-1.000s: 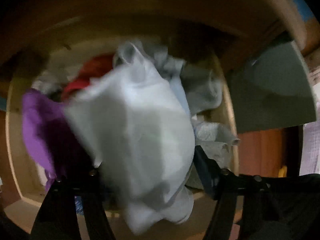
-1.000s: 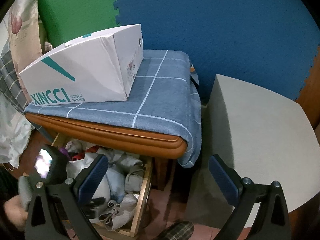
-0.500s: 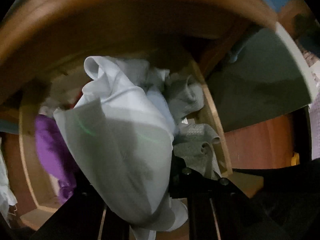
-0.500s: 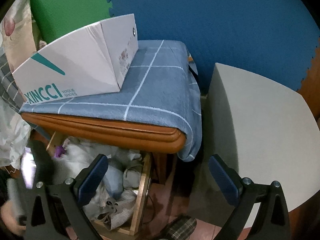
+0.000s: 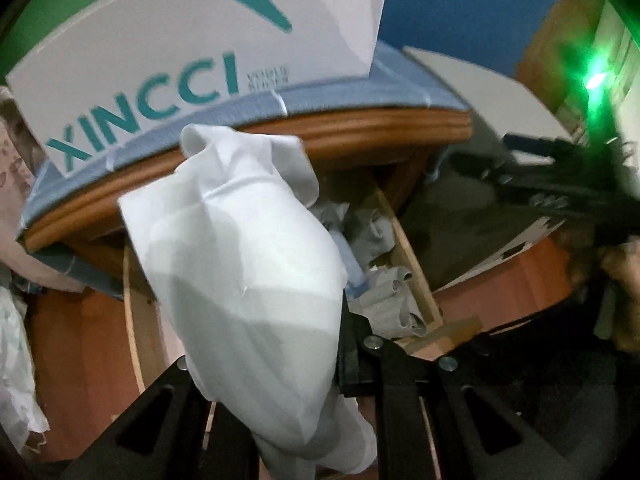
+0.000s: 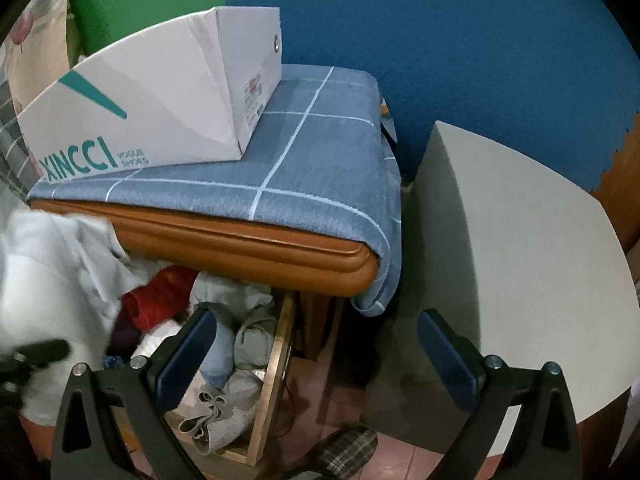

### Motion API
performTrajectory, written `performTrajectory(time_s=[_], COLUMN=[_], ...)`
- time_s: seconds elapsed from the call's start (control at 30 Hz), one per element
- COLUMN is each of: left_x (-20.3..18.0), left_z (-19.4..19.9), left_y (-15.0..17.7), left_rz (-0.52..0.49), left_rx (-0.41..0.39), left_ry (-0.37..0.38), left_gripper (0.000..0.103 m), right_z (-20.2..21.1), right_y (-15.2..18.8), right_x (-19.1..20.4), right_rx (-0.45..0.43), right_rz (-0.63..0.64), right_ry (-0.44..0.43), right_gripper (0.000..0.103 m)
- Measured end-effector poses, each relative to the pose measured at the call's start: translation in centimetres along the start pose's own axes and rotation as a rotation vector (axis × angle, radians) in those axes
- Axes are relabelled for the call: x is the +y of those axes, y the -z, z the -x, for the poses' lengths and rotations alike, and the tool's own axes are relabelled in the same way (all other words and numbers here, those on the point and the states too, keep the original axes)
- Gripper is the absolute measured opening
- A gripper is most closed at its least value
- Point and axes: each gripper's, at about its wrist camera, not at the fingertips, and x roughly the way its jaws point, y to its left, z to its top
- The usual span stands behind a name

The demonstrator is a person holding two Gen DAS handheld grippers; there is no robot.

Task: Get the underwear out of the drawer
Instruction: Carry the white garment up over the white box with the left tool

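One white garment (image 5: 240, 280) is hanging pinched in my left gripper (image 5: 276, 360) above the drawer (image 6: 276, 344); my right gripper (image 6: 316, 356) is hovering wide, gripping nothing.

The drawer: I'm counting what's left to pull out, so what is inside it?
Inside the drawer: a red garment, grey pieces, a pale blue one. The lifted white underwear covers its left part.

Underwear (image 5: 240, 264) smooth white cloth; drawer (image 6: 276, 364) pale bare wood; shoebox (image 6: 160, 108) matt white card
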Motion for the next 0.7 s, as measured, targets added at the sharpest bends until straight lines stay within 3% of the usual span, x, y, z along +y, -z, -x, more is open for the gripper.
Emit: performTrajectory(time_s=[0.13,0.33,0.53,0.7], left_x=[0.4,0.4,2.0,3.5], left_z=[4.1,10.6,19.3,23.4], left_y=[-0.4,-4.0,-9.8,-14.6], left_rz=[-0.001,-0.014,-0.034,-0.014], left_rx=[-0.077,-0.233,-0.413,-0.527], left_ry=[0.028,0.051,0.006,-0.063], left_gripper=[0.011,0.011,0.011,0.012], right_z=[-0.1,-0.4,-0.4,-0.4], right_y=[0.1,0.1,0.0,0.1], right_x=[0.6,1.1,1.2,1.0], right_rx=[0.002,0.012,0.011,0.008], right_rz=[0.031,0.052,0.057,0.049], right_ry=[0.016,0.021,0.017,0.013], right_gripper=[0.103,0.103,0.103,0.103])
